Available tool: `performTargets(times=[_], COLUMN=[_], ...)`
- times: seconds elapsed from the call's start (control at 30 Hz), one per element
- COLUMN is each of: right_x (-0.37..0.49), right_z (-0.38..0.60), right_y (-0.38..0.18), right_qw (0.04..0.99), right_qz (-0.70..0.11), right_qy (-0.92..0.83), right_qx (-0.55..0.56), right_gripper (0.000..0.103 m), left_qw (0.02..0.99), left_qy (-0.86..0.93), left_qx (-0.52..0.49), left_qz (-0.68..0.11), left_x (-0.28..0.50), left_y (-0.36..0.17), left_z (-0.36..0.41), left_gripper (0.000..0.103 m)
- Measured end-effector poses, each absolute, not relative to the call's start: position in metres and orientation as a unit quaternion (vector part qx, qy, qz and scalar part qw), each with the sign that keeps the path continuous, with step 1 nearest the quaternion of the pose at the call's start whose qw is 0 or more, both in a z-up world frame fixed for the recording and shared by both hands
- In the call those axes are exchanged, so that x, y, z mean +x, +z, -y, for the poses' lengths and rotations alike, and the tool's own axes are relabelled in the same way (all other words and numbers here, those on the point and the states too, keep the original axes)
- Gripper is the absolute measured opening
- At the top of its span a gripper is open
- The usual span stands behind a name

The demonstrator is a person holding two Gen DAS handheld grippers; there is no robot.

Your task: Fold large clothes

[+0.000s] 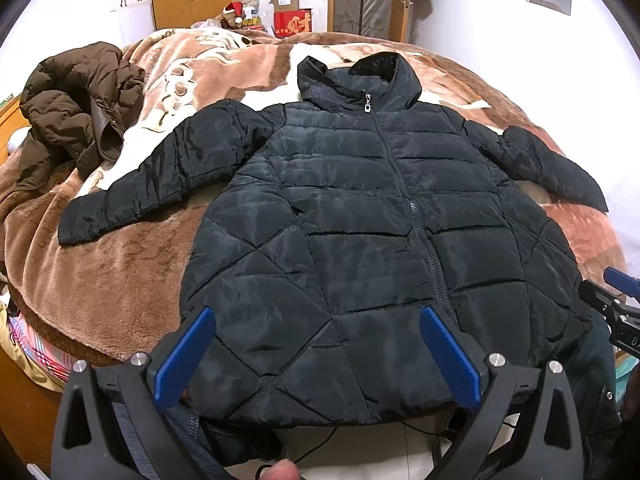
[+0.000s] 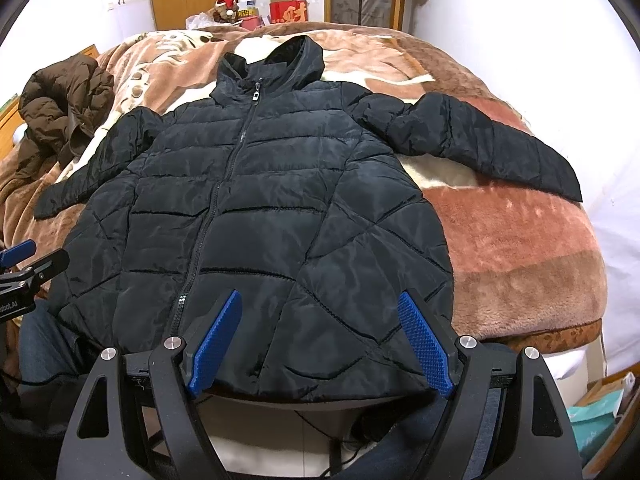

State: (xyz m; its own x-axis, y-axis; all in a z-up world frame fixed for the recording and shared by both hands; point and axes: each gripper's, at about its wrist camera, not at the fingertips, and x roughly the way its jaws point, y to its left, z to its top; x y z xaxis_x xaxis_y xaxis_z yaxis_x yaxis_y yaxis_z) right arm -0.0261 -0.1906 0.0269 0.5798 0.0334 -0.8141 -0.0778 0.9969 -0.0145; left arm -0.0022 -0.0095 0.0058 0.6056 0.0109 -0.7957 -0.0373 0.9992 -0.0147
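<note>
Right now I see the black quilted puffer jacket (image 1: 360, 216) lying zipped and flat, sleeves spread, on the brown plush blanket (image 1: 120, 264); left gripper (image 1: 318, 354) and right gripper (image 2: 320, 342) hover over its hem, jaws wide apart, holding nothing.

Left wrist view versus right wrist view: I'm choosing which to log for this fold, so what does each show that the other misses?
Only the left wrist view shows a fingertip at its bottom edge and striped bedding at the bed's left edge. Only the right wrist view shows a teal package on the floor at right. Both show the black puffer jacket spread flat, zipped, sleeves out, the brown coat heaped at left, and open left gripper and right gripper at the hem.
</note>
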Motion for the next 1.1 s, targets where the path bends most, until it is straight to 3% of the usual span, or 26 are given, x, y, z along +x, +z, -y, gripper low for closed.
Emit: performTargets(times=[1.1], right_x=[-0.0262], right_z=[0.1880], right_y=[0.0207], right_qw=[0.886], right_qz=[-0.461], right_qy=[0.030], right_qx=[-0.028], right_gripper=[0.080], left_qw=[0.892], left_qy=[0.007], left_qx=[-0.023], left_qz=[-0.452], left_x=[-0.0008], left_y=[-0.0024], left_z=[0.0110], left_gripper=[0.103])
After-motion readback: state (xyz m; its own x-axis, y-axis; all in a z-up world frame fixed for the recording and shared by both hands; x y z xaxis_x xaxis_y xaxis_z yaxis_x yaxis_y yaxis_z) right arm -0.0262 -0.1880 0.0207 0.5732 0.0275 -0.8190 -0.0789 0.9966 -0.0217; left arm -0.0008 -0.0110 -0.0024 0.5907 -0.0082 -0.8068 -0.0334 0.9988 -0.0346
